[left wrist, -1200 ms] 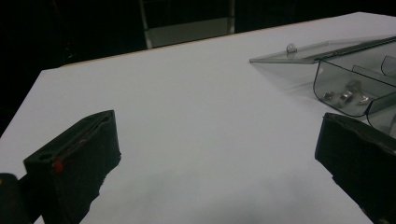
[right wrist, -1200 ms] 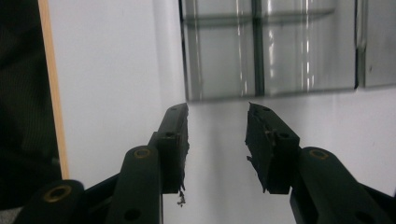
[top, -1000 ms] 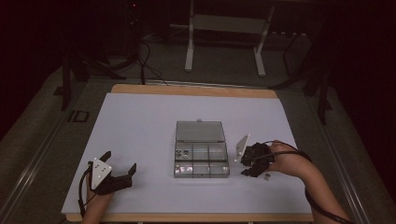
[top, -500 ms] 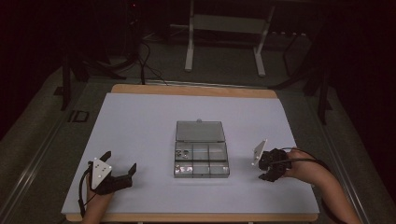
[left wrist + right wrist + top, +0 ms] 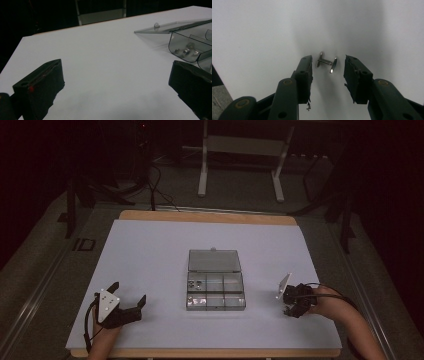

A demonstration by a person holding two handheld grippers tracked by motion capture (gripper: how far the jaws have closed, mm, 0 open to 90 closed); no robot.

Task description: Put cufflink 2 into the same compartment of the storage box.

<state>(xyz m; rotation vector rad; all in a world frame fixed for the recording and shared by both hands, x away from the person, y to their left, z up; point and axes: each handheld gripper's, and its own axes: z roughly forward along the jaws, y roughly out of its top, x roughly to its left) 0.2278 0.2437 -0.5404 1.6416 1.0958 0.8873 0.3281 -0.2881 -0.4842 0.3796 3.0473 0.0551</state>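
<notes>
White table surface (image 5: 150, 260), wood-edged, seen from the high view; clear plastic compartment box (image 5: 216, 294) at centre, hinged lid (image 5: 214, 260) laid open and flat on the far side. Small metal pieces (image 5: 185, 51) in a rounded compartment of the box, visible through its wall in the left gripper view; other compartments too dim to read. Dark floor beyond the table, with pale stand legs (image 5: 202, 180) and trailing cables (image 5: 150, 185).

Left gripper (image 5: 131, 301) at the near left corner, low over the sheet, well apart from the box; jaws spread wide, nothing between them, bare sheet ahead. Grey three-cornered plate (image 5: 107, 302) on top.

Right gripper (image 5: 327, 67) near the right edge of the table, to the right of the box and apart from it, pointed down at the sheet. Jaws parted, one on each side of a cufflink (image 5: 326, 62), pads not touching it; gaps visible on both sides. Nothing between the cufflink and the pads.

Cufflink: polished silver metal, lying flat on the white sheet. Two thin parallel bars as a stem, short crosspiece at one end, elongated bright head at the other, set at a slight slant across the gap. Faint shadow beneath. Too small to make out from the high view.
</notes>
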